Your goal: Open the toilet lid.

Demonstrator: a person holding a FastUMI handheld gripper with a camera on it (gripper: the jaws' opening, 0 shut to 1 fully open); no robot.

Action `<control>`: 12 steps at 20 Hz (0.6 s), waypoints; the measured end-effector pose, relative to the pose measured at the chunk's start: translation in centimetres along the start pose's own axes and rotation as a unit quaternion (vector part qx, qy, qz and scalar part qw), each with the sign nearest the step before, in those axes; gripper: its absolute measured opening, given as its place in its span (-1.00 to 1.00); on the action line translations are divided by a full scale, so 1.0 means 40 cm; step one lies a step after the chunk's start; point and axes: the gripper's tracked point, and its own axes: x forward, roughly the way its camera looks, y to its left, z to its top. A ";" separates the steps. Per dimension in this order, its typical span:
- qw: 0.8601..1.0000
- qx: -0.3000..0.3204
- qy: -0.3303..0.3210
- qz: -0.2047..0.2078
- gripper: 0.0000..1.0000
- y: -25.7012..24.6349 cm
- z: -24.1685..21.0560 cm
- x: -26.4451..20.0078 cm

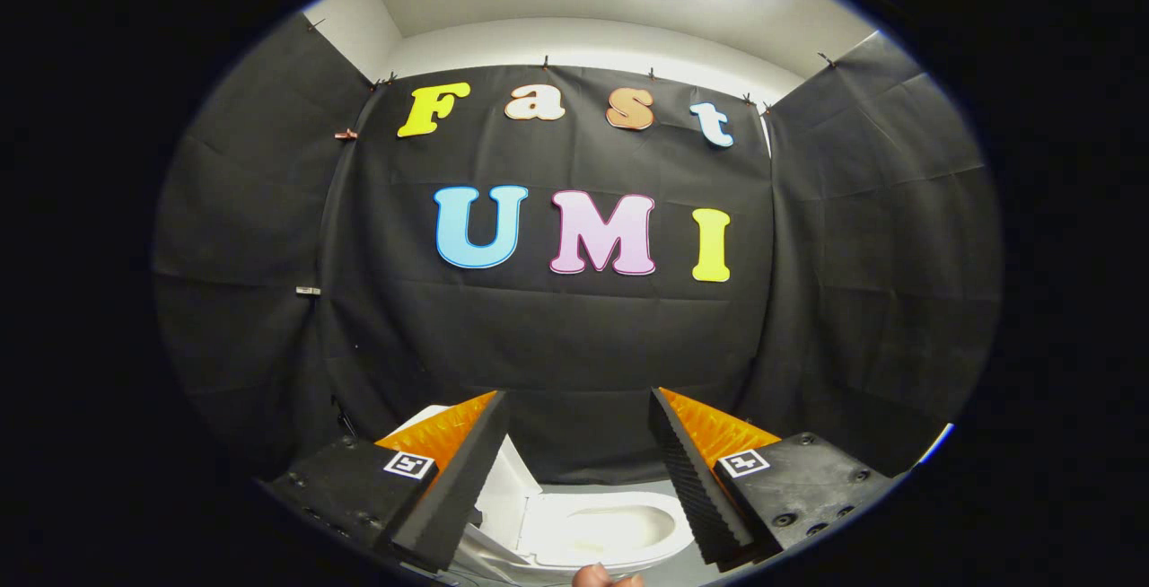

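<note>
Gripper view: gripper (574,443) spread, gripping nothing; toilet (597,533) below between fingers, lid (503,488) seemingly raised.

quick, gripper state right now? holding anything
Gripper: open, holding nothing; the toilet with its lid raised shows between the fingers, beyond them.

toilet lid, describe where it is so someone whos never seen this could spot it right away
Start at the black cloth wall and drop to the white toilet at its foot, seen between the open gripper fingers. The toilet lid is the flat white panel standing up beside the bowl, just inside one finger, unlike the hollow bowl.
</note>
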 end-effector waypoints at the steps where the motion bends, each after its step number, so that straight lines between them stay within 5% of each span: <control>1: 1.000 0.000 0.000 -0.001 0.98 -0.002 0.000 0.001; 12: 1.000 -0.005 -0.003 0.000 0.98 0.003 0.001 -0.007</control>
